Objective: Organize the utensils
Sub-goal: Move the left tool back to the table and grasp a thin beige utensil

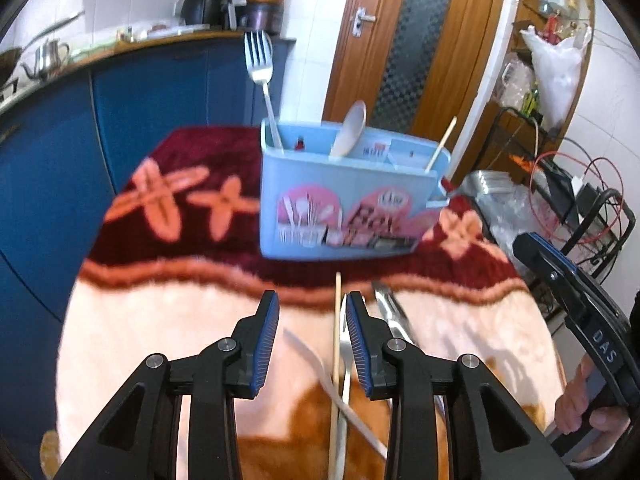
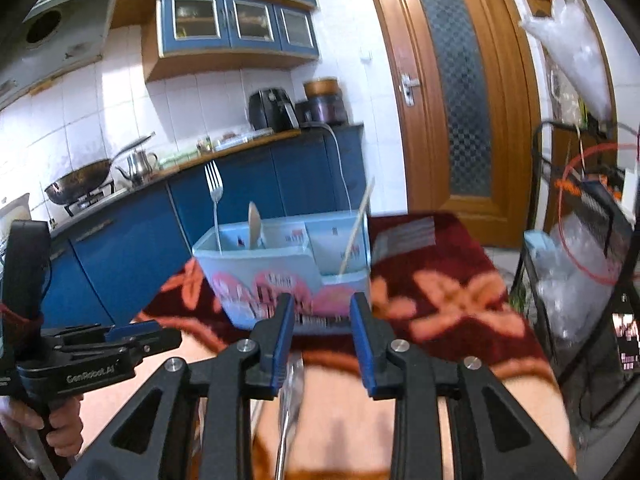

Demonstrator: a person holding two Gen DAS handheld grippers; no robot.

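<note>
Kitchen, floral plush table cover (image 1: 168, 320). We note both claws part-open, empty: left gripper (image 1: 312, 312), right gripper (image 2: 320, 316). Pale blue plastic utensil caddy (image 1: 340, 208) part-filled. We judge pick step next: close on loose wooden chopstick (image 1: 336, 344).

Blanket left of the utensil caddy (image 1: 340, 208) lies open; loose chopstick (image 1: 337, 328) blocks the near side.

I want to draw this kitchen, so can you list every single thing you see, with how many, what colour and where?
Utensil holder: one, light blue with pink pictures, on the blanket.
Fork: one, silver, upright in the holder's left end.
Spoon: one, white, in the holder.
Chopstick: one, pale wood, in the holder's right end.
Chopstick on blanket: one, pale wood, lying before the holder.
Metal utensil: one, silver, on the blanket.
Blanket: one, red and cream.
Wok: one, dark, on the stove.
Kettle: one, silver, on the counter.
Door: one, brown.
Left gripper: black, blue pads, open.
Right gripper: same, open.
</note>
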